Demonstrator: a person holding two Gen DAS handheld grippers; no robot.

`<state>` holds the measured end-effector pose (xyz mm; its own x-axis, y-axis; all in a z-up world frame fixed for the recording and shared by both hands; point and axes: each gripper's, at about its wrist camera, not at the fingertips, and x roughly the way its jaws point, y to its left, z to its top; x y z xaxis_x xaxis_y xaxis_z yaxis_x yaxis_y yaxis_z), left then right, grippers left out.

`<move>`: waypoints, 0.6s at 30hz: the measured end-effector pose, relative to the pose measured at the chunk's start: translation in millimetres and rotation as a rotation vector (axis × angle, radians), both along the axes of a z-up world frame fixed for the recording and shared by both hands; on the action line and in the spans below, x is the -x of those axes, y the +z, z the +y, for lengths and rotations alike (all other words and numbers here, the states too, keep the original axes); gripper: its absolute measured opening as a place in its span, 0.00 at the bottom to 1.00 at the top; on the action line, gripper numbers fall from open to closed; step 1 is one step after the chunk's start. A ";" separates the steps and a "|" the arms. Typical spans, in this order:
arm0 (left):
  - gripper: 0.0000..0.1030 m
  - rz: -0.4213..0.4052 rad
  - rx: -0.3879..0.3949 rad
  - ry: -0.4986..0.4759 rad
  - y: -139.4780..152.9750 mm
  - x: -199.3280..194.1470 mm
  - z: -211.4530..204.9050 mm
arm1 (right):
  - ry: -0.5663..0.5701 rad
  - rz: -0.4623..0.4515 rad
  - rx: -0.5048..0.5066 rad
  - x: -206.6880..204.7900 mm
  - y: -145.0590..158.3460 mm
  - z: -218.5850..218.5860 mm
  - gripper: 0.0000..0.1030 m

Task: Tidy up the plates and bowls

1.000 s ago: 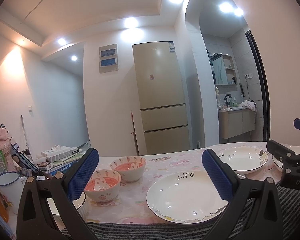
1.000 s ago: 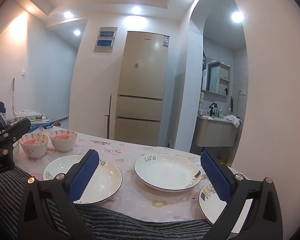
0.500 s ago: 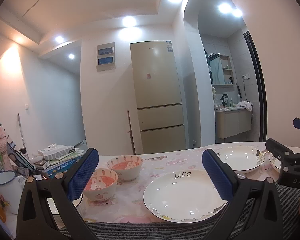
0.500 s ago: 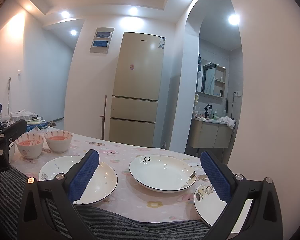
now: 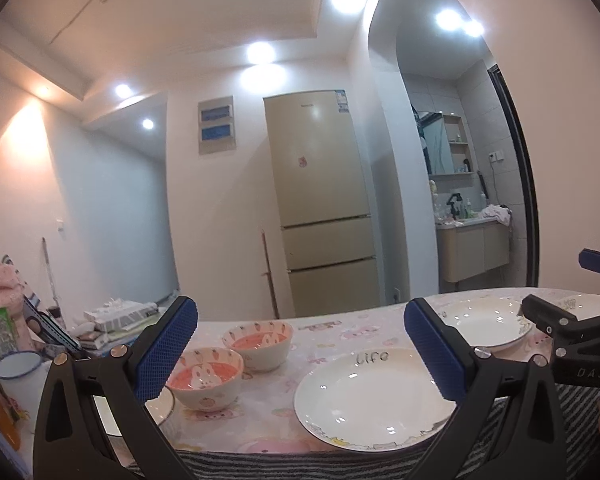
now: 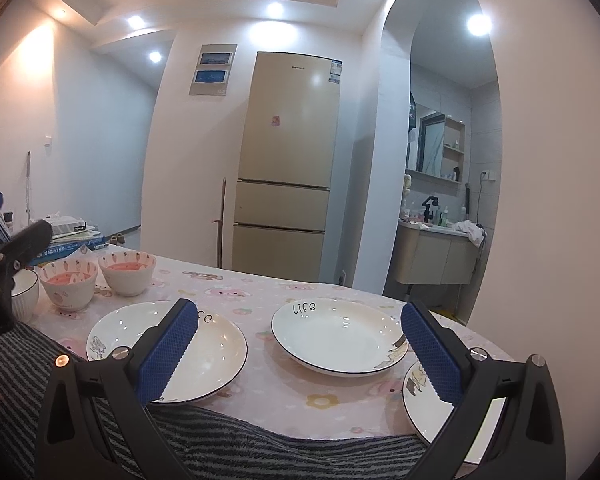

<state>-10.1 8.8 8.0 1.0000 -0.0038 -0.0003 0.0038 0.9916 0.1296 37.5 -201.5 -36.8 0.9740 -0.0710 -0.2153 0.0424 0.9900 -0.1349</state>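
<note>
Two white "life" plates lie on the pink tablecloth: the near one (image 5: 372, 396) (image 6: 204, 356) and the far one (image 5: 484, 322) (image 6: 336, 336). A third plate with a cartoon print (image 6: 432, 404) sits at the right edge. Two pink rabbit bowls (image 5: 206, 376) (image 5: 260, 338) stand side by side at the left; they also show in the right wrist view (image 6: 70, 282) (image 6: 127, 271). My left gripper (image 5: 300, 344) is open and empty above the near table edge. My right gripper (image 6: 300, 348) is open and empty, in front of the two plates.
A small plate (image 5: 156, 406) lies under my left finger. A white ribbed bowl (image 6: 24, 292), an enamel mug (image 5: 16, 372), books and a tissue box (image 5: 116, 314) crowd the left end. A striped cloth (image 6: 240, 448) covers the near edge. A fridge (image 5: 320, 200) stands behind.
Both grippers have tilted up slightly, so the table sits a bit lower in both views. Nothing on the table has moved and both grippers stay open.
</note>
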 end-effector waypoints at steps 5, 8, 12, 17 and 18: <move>1.00 -0.001 -0.001 -0.004 11.5 5.6 6.3 | -0.025 -0.015 -0.012 3.5 7.4 -3.8 1.00; 1.00 0.033 0.025 -0.004 22.2 5.0 15.9 | -0.001 -0.023 -0.039 8.9 20.8 -6.7 1.00; 1.00 0.059 0.053 -0.005 42.3 1.1 26.8 | 0.039 -0.065 -0.094 19.9 48.9 -11.3 1.00; 1.00 0.067 0.055 -0.017 77.8 -9.7 31.5 | 0.048 -0.131 -0.122 24.2 85.1 -14.6 1.00; 1.00 0.069 0.061 -0.023 83.3 -10.8 32.6 | 0.053 -0.144 -0.120 24.0 91.7 -14.3 1.00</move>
<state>0.7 41.4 91.3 0.9972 -0.0290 -0.0685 0.0336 0.9971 0.0677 13.6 -215.8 55.0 0.9970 -0.0013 -0.0772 0.0004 0.9999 -0.0121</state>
